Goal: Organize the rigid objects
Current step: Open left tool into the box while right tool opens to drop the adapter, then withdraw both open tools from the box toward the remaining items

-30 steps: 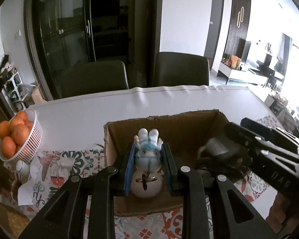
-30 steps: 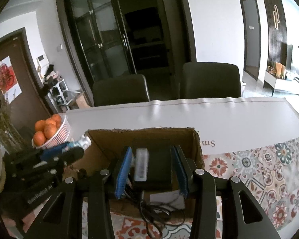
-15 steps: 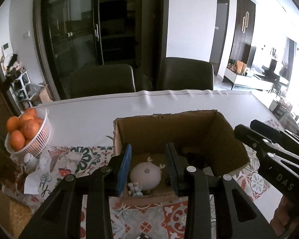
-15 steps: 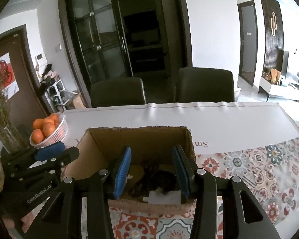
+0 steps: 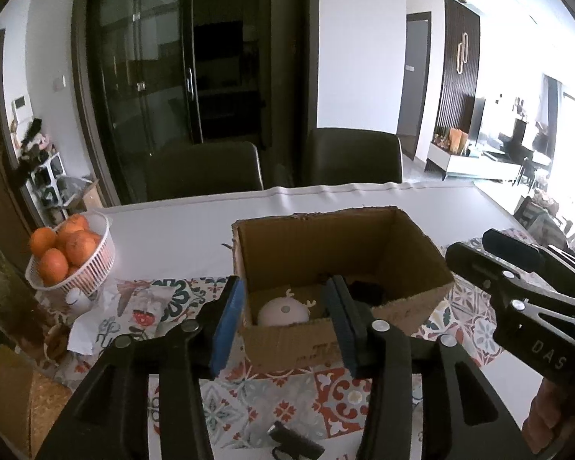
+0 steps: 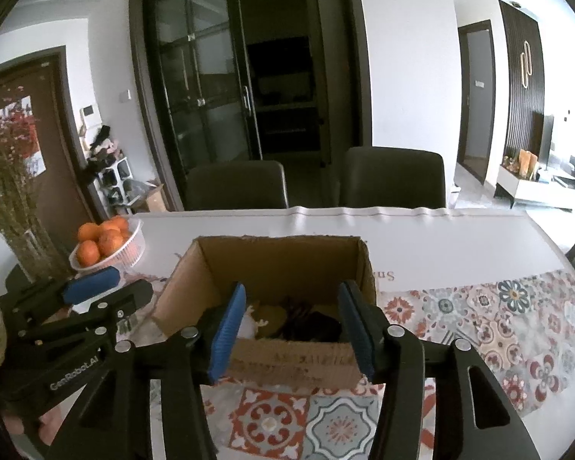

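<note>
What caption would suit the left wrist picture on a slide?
Left gripper, jaws open and empty, in front of a cardboard box holding a white toy.

Cardboard box (image 6: pixel 287 364) open-topped, walls blocking sideways entry, fruit basket (image 5: pixel 92 264) well left

Daylight floods from the right and blows out that edge, the fisheye rim bends dark, foreground slightly soft
</note>
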`<state>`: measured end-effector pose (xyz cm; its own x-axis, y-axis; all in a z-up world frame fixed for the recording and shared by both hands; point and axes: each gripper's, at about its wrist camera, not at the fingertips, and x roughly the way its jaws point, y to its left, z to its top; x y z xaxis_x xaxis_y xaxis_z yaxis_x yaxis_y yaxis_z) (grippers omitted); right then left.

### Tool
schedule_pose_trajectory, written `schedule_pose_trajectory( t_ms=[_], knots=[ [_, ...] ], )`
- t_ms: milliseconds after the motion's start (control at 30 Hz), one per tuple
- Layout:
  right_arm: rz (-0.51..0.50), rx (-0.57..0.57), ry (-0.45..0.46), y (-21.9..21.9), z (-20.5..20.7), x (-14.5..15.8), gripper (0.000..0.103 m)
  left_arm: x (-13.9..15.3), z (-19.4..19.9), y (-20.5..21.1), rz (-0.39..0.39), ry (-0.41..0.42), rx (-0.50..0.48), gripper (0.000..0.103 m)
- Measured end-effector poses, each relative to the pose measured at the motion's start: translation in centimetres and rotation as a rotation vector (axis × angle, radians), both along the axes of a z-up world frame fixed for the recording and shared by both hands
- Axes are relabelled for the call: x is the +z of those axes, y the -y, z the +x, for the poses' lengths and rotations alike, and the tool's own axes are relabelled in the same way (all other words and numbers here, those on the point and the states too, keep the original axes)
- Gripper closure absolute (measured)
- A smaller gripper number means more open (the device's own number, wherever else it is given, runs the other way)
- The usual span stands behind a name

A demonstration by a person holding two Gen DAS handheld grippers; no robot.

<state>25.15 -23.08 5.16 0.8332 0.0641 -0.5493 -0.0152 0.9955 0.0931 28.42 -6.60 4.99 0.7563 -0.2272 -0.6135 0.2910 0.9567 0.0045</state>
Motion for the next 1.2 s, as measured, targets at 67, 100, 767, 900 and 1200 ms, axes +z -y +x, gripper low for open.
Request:
schedule_pose_trajectory(
  t_ms=[67, 100, 767, 900, 1200],
  knots=[
    [-0.008, 0.004, 0.01, -0.3, -0.8, 0.0, 0.045, 0.0, -0.7, -0.2, 0.006, 0.012, 0.001, 0.053],
    [-0.013, 0.002, 0.015, -0.4, -1.3, -0.1, 0.042, 0.0, -1.3, -0.4, 0.011, 0.02, 0.001, 0.051],
    [-0.044, -0.016, 0.027, -2.2, -6.8, -1.9, 0.02, -1.7, -7.2, -2.6, 0.062, 0.09, 0.01, 0.021],
    [-0.056, -0.021, 0.023, -2.7, -7.7, -2.7, 0.02, -2.4, -8.0, -3.0, 0.063, 0.083, 0.008, 0.02],
    [-0.087, -0.043, 0.026, -3.7, -9.9, -4.4, 0.02, -4.5, -9.6, -3.9, 0.074, 0.077, -0.003, 0.018]
  ],
)
